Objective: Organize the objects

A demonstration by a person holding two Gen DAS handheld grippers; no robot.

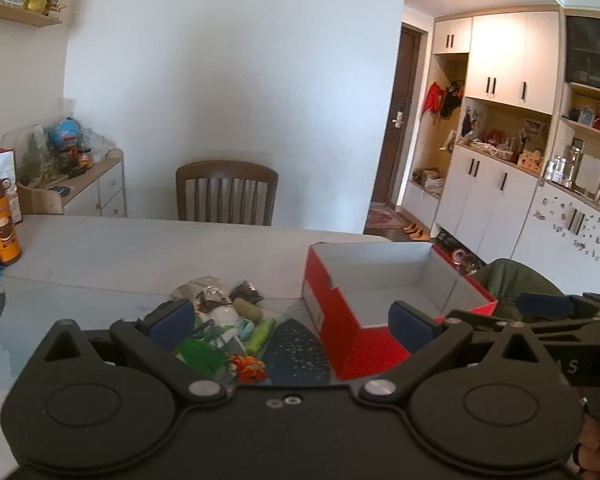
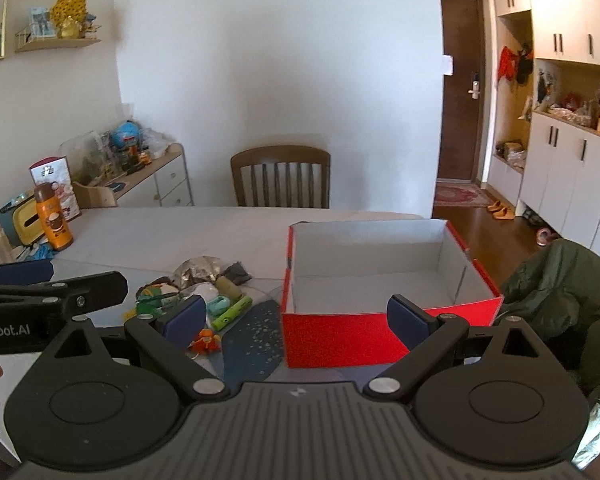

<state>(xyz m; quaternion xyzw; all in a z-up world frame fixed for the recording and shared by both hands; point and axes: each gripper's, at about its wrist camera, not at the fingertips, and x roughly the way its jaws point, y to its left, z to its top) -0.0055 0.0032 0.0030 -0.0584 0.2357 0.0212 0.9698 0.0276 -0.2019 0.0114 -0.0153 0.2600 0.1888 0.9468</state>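
A pile of small toys point(image 2: 204, 300) lies on the counter point(image 2: 160, 236), just left of a red box point(image 2: 340, 336). The box is open on top and white inside, with nothing in it. Its long side runs away from the cameras. In the pile, a green marker point(image 2: 233, 313) points up and to the right, and an orange toy point(image 2: 205, 340) sits nearest. The other bits are jumbled and hard to make out.

The left gripper point(image 1: 296, 324) is wide apart and holds nothing. Its body hides the near part of the pile. The right gripper point(image 2: 296, 320) is wide apart too.

Only the right view shows the whole box front.
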